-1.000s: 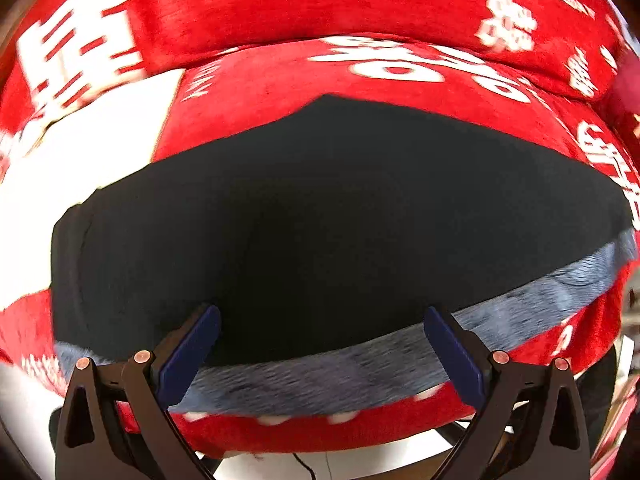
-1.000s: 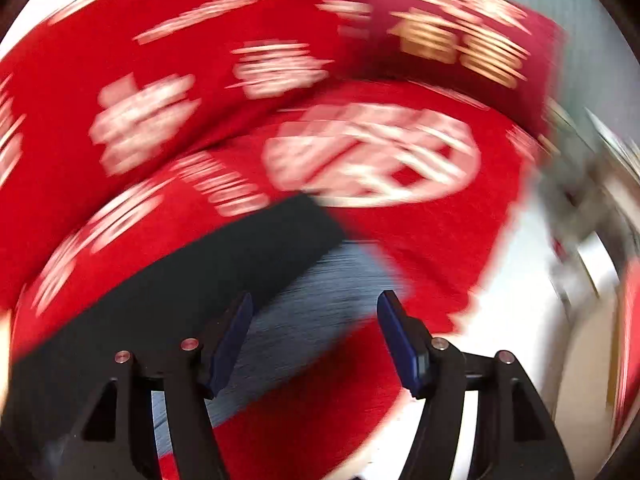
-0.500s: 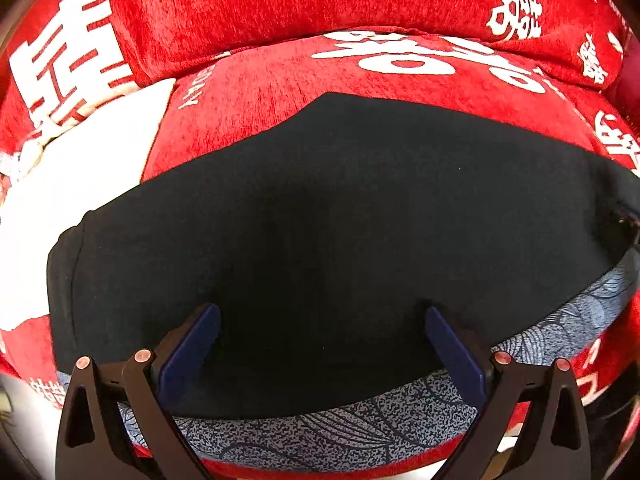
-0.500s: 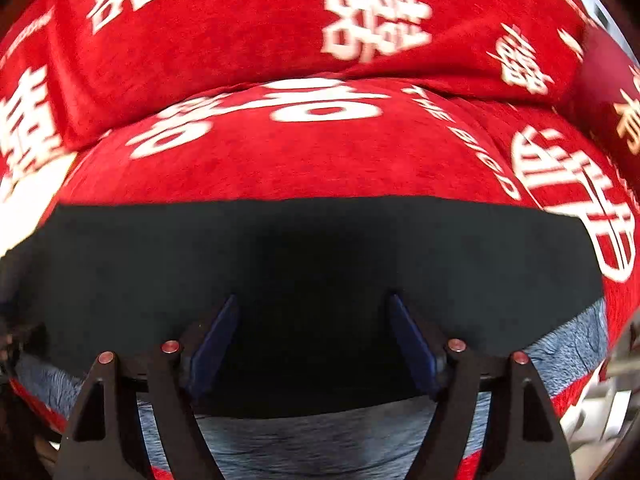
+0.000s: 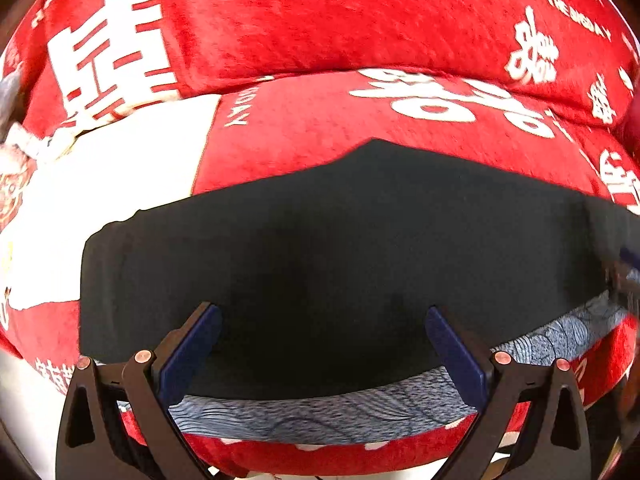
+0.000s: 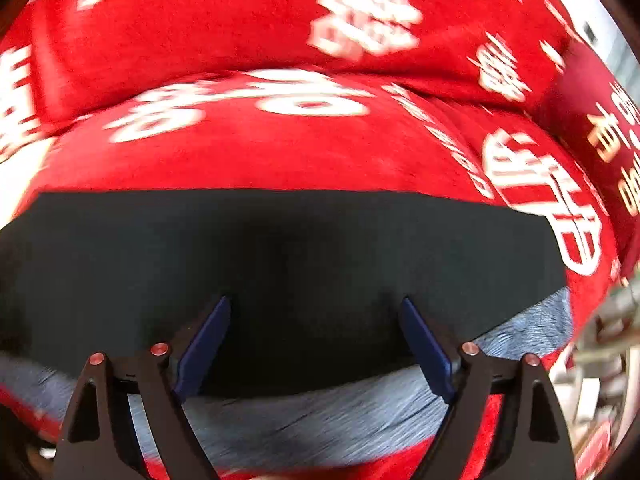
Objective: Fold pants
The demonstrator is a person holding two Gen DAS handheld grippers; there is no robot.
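Black pants (image 5: pixel 340 248) lie flat across a red sofa seat, with a blue-grey patterned band (image 5: pixel 328 412) along their near edge. My left gripper (image 5: pixel 323 320) is open and empty, hovering over the pants near that edge. In the right wrist view the same black pants (image 6: pixel 280 256) and blue-grey band (image 6: pixel 320 424) show. My right gripper (image 6: pixel 316 312) is open and empty over the pants' near edge.
The red sofa cover with white characters (image 5: pixel 320 128) forms the seat, and the back cushion (image 5: pixel 320 20) rises behind it. A white patch of the cover (image 5: pixel 120 184) lies left of the pants. Clutter (image 6: pixel 600 360) shows blurred past the sofa's right end.
The right gripper swung from the sofa's right end to face the pants squarely. The left gripper shifted slightly over the pants. Both stayed open.
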